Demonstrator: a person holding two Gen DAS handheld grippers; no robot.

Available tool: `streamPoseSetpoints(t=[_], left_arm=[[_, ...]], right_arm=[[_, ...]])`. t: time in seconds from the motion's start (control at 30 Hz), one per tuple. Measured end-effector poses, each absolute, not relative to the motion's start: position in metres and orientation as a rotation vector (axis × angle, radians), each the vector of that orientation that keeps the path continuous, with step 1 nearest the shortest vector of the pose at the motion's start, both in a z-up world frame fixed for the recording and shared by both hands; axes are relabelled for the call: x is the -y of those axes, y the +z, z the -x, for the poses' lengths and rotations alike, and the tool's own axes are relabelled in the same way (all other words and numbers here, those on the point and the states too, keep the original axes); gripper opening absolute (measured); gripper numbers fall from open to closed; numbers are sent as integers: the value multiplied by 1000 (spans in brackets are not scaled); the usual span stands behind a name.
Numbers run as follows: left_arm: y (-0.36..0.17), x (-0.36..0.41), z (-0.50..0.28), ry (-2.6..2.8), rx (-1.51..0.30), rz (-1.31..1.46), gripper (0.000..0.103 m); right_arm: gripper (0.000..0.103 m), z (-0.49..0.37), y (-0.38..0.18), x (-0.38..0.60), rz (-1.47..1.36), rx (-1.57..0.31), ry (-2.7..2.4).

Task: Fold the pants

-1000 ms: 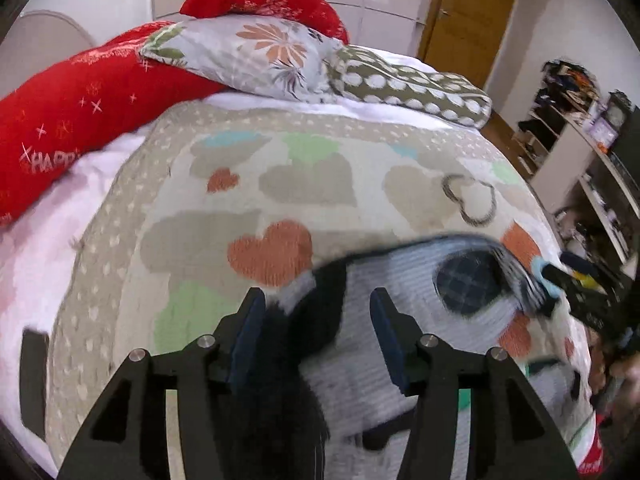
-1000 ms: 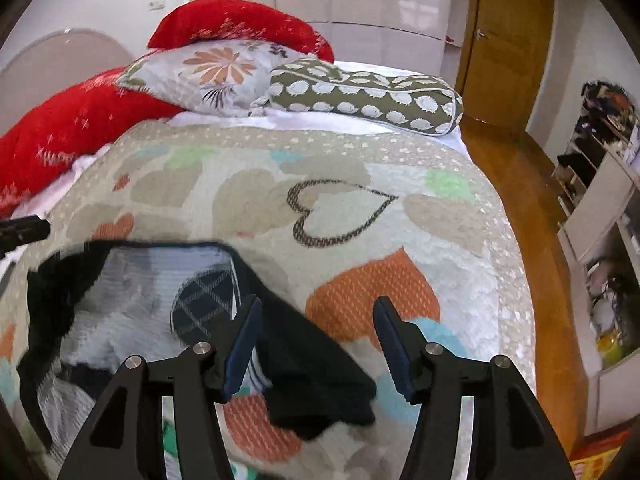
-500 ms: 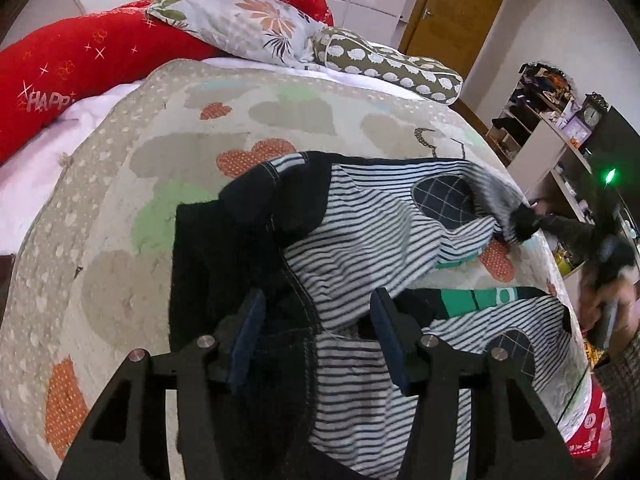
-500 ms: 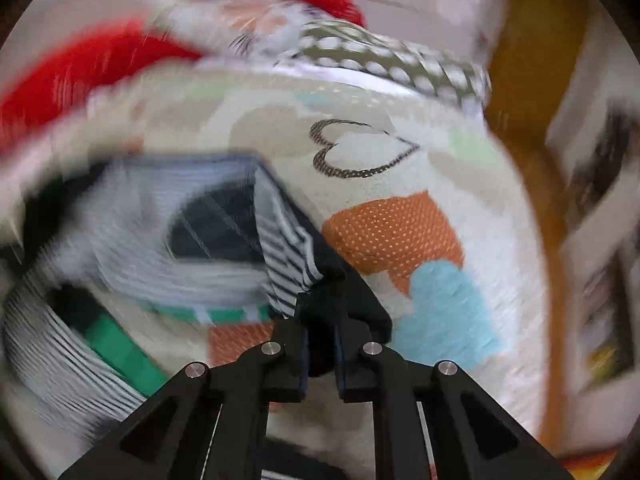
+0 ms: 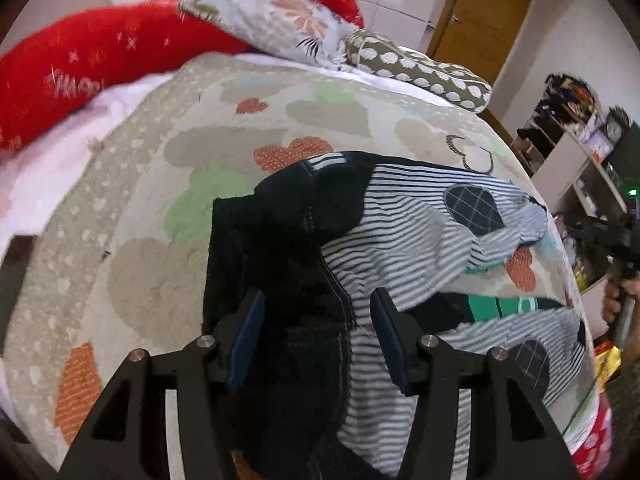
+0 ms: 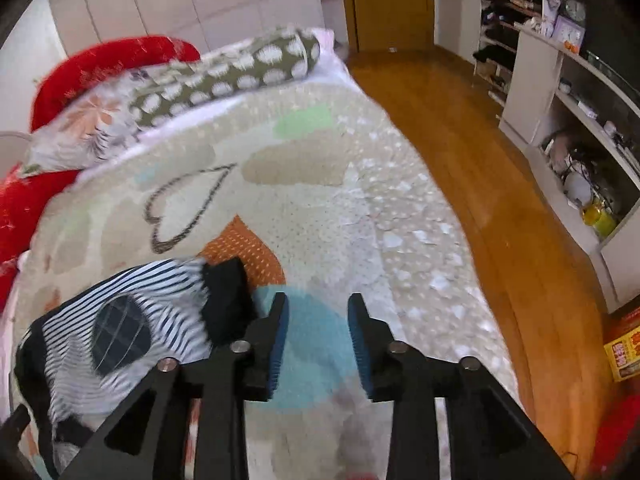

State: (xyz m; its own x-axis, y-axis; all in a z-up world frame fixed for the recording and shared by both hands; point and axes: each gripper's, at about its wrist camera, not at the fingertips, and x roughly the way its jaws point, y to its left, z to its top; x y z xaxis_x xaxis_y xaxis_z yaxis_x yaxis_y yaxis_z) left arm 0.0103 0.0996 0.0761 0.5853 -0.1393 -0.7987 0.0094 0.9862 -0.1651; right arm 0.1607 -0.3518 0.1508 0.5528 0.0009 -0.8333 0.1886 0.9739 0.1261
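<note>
Bed (image 5: 132, 208) fills both views, its cover spread as your folding surface. One pants (image 5: 400, 240), striped with black panels, lie rumpled centre to lower right in the left view, lower left in the right view; legs splayed, so not yet folded. Three pillows (image 5: 280, 28) sit at the upper left, out of the way. Your left gripper (image 5: 316, 330) gapes wide above the black waist part, holding nothing. Your right gripper (image 6: 316, 334) is parted, empty, just right of the black cuff (image 6: 226, 300), probably so you can regrasp it.
</note>
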Motion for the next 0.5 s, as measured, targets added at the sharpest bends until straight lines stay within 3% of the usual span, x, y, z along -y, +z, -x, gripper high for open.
streamPoseSetpoints(t=[0.17, 0.3, 0.5], left_arm=[[80, -83, 29, -116, -889, 122, 68], [50, -82, 48, -42, -965, 83, 68], [38, -117, 75, 45, -1013, 176, 68]], right_arm=[[40, -84, 164, 341, -210, -976, 71], [48, -29, 154, 332, -179, -965, 111], [49, 32, 130, 340, -209, -964, 85]])
